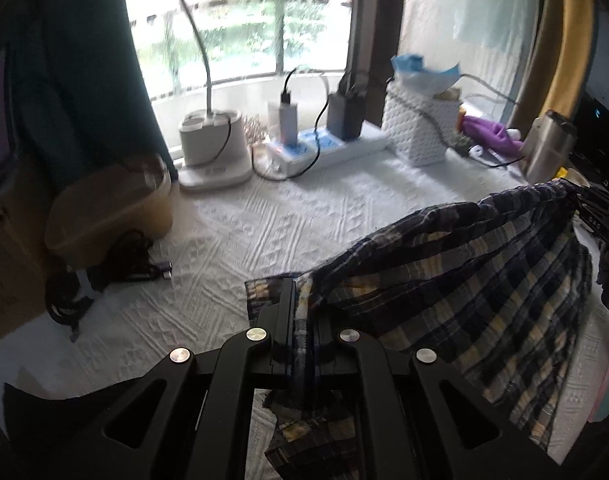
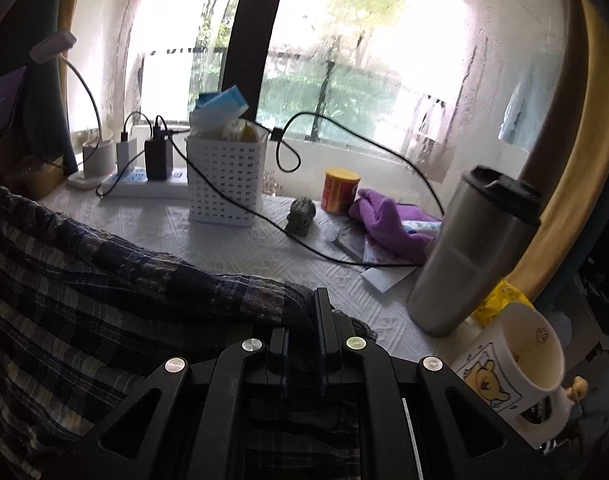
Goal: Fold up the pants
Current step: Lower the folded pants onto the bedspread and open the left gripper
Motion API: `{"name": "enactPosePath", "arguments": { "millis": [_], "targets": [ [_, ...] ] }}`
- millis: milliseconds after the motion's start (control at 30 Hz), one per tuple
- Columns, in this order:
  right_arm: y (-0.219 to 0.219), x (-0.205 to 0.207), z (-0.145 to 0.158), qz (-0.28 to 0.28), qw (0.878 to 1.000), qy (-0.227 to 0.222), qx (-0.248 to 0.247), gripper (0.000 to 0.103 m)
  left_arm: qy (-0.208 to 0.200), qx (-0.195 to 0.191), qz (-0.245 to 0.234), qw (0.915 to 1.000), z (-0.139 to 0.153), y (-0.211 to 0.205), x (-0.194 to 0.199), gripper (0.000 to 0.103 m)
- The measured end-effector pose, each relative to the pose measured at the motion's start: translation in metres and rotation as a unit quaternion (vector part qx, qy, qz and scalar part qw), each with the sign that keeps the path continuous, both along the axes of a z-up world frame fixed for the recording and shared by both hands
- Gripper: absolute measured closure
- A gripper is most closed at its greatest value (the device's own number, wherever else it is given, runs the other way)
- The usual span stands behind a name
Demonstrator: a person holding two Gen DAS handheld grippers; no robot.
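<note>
text: none readable | mug: bear cartoon only, no words

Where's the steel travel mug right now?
In the right wrist view the steel travel mug stands at right on the white cloth, between the purple cloth and the bear mug.

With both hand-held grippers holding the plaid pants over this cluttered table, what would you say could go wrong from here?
1. The right hand-held gripper works close to the steel tumbler and mug; swinging the pants could knock them over.
2. A loose black cable crosses the tablecloth near the fabric and could snag.
3. The left hand-held gripper pinches only an edge, so the cloth might slip out.
</note>
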State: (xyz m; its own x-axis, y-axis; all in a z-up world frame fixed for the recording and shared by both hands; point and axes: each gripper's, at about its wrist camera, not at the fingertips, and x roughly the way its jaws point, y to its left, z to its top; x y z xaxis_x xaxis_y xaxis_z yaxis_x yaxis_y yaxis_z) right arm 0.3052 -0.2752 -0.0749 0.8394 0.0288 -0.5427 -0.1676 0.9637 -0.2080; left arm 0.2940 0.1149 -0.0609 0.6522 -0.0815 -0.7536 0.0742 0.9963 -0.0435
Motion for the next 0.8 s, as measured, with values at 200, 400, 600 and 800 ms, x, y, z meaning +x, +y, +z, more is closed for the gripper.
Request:
{"name": "enactPosePath", "arguments": {
  "millis": [200,400,600,800],
  "targets": [
    [0.008,0.02,-0.017,-0.003,0.999,0.032,-0.007,0.093,0.026,-0.017,0.015,0.9994,-0.025,0.013,0.016,0.093],
    [0.01,0.035,-0.031,-0.014,0.998,0.053,-0.018,0.093,0.039,-0.017,0.038,0.9983,-0.037,0.022,0.029,0.083],
    [0.006,0.04,-0.037,-0.027,0.997,0.066,-0.017,0.093,0.044,-0.006,0.072,0.9964,-0.035,0.042,0.031,0.083],
    [0.004,0.04,-0.035,-0.036,0.996,0.074,-0.032,0.093,0.043,-0.019,0.074,0.9961,-0.029,0.045,0.02,0.083]
  ]
}}
